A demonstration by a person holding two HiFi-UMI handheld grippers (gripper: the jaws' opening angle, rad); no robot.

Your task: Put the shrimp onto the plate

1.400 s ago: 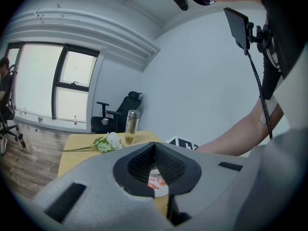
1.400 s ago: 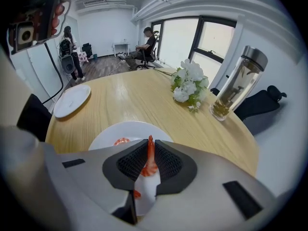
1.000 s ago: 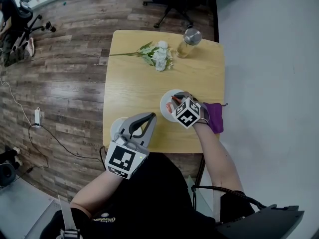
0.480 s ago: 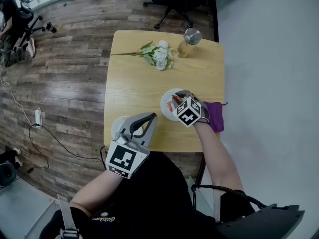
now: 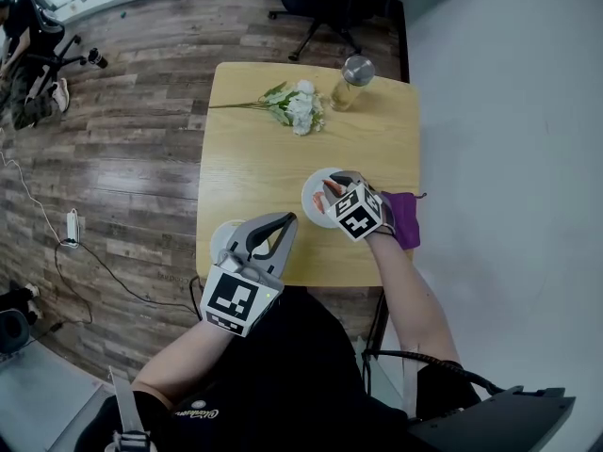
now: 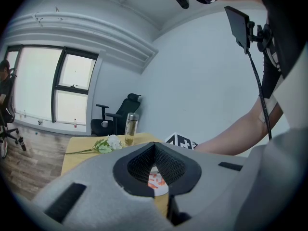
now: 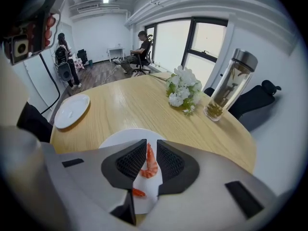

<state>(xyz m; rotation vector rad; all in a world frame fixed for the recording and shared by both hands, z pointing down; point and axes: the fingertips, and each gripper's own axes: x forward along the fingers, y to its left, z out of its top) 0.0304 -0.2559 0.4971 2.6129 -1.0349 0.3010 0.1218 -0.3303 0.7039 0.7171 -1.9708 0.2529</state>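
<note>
Shrimp [image 7: 151, 165] hangs clamped in the right claw [image 7: 151, 144], long axis along the jaws, directly over the white plate [image 7: 118, 139]; second shrimp [image 7: 138, 192] lies just below; left claw [image 6: 155, 147], jaws together and empty, waits farther off; flowers [image 7: 184, 93] and bottle [image 7: 228, 85] stand well clear on the surface [image 7: 125, 105].

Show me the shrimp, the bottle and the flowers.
shrimp [image 7: 151, 163]: right gripper view, middle of its curled body.
bottle [image 7: 231, 85]: right gripper view, its glass side.
flowers [image 7: 183, 93]: right gripper view, the white blooms.
</note>
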